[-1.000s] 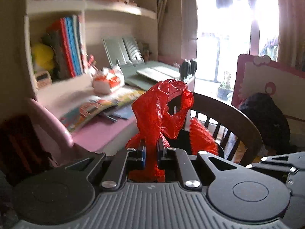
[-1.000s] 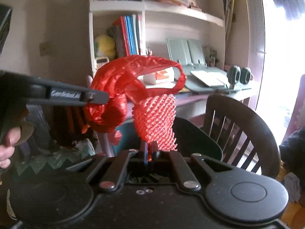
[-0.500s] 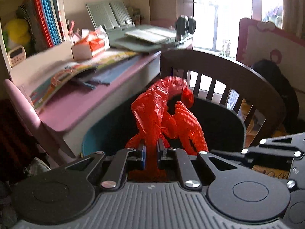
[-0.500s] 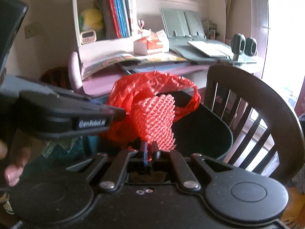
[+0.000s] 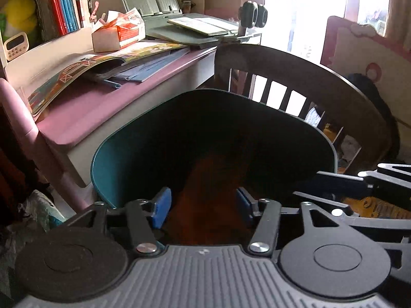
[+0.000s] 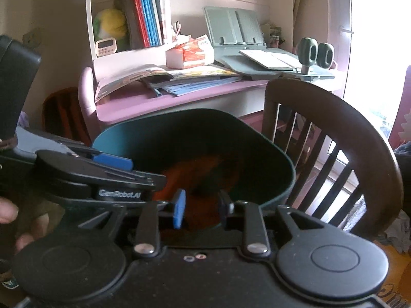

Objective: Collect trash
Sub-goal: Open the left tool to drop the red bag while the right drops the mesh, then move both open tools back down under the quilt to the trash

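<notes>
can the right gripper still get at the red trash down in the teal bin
Probably yes. The right gripper hangs over the teal bin, jaws opening with nothing between them; the red trash lies uncovered below. The left gripper crowds one side.

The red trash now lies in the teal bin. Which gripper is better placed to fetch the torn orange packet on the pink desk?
Probably left. The left gripper hangs over the teal bin on its desk side, the orange packet ahead to its left. The right gripper would have to cross it. Both are opening, pressing nothing.
</notes>
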Demonstrator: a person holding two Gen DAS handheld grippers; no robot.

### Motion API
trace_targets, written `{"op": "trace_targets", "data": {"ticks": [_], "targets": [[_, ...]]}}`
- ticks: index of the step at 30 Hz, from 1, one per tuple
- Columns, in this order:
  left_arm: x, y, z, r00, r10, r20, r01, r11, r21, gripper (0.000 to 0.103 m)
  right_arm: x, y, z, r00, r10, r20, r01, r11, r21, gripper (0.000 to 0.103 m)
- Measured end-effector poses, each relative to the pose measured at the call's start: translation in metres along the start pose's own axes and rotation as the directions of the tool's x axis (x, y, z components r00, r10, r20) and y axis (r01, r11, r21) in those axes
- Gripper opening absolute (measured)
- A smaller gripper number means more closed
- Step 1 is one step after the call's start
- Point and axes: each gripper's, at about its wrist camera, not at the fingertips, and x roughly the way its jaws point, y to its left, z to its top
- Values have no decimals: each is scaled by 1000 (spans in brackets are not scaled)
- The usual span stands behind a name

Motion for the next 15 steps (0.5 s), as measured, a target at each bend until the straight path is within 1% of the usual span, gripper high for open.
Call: {"op": "trace_targets", "data": {"ticks": [1,3,5,7,15], "targets": [[-4,0,-1,1000,-3,3,3,1000,0,57,-4,0,0,1000,-2,3,2,1000,2,34],[-11,0,-4,1000,-7,7,7,1000,1,59,-10,0,-1,1000,-3,12,3,1000,6,34],[-21,0,-7,1000,-12,18,12,1000,2,59,-17,2,-1,1000,-1,17,1,1000,9,39],[-31,0,-9,999,-21,29,21,1000,-2,59,-26,6,-2,1000,6,26,-6,1000,4,41],[-82,8,-23,996,-40,74,41,999,-10,59,-67,28,-4,997,26,72,-25,1000,-15,48]]}}
